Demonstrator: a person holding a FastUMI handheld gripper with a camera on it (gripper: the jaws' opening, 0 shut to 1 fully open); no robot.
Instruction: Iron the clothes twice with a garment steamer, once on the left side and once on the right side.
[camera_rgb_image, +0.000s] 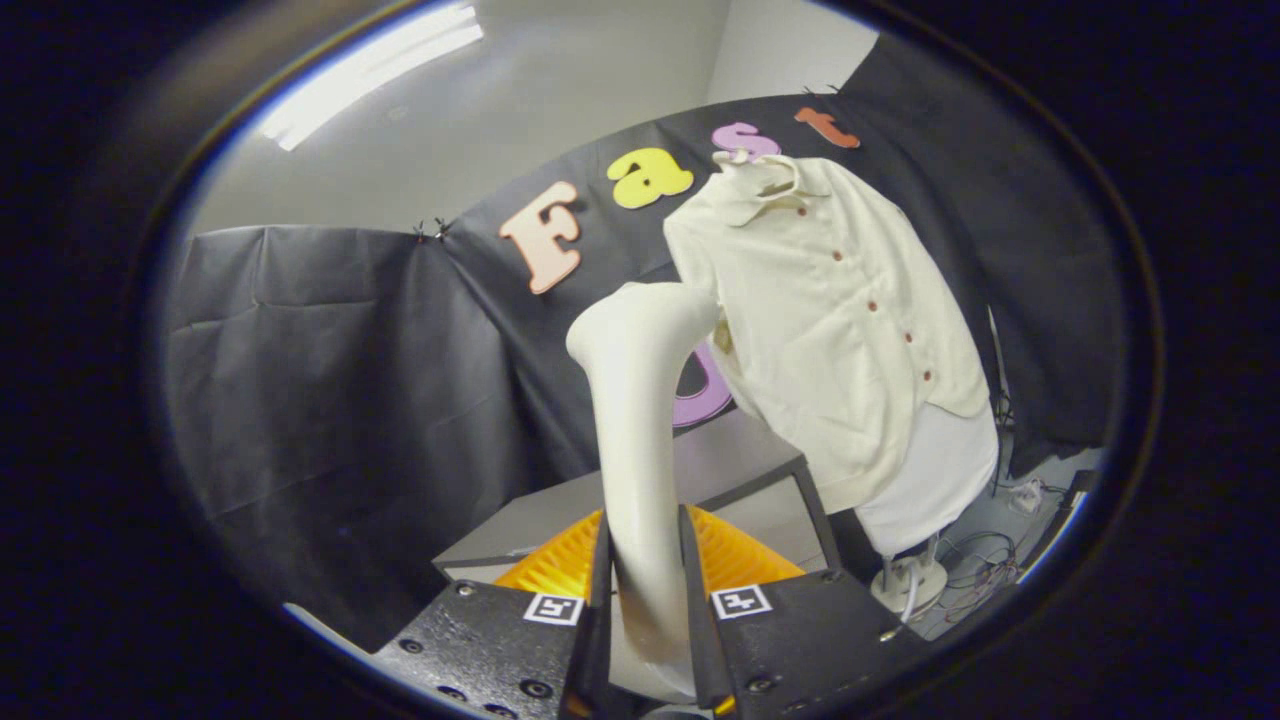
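So the gripper (645, 590) has its two fingers pinched onto the handle of the garment steamer (640, 400), one on each side, and the handle runs up and away between them with the head curving over toward the shirt (840, 320). The head sits just at the near edge of the shirt, by the sleeve side; can't tell if it's actually touching the fabric or just in front of it. The shirt's buttoned up, hanging on a stand (910, 580) well beyond the fingers, with a white underlayer (935, 480) showing below the hem. My guess is the steamer is rigid smooth plastic, top-heavy with the head way out there, so it could twist in the pinch; holding low on the handle like this looks right. The fabric looks soft and light, so it'll probably swing away if pushed, go gentle
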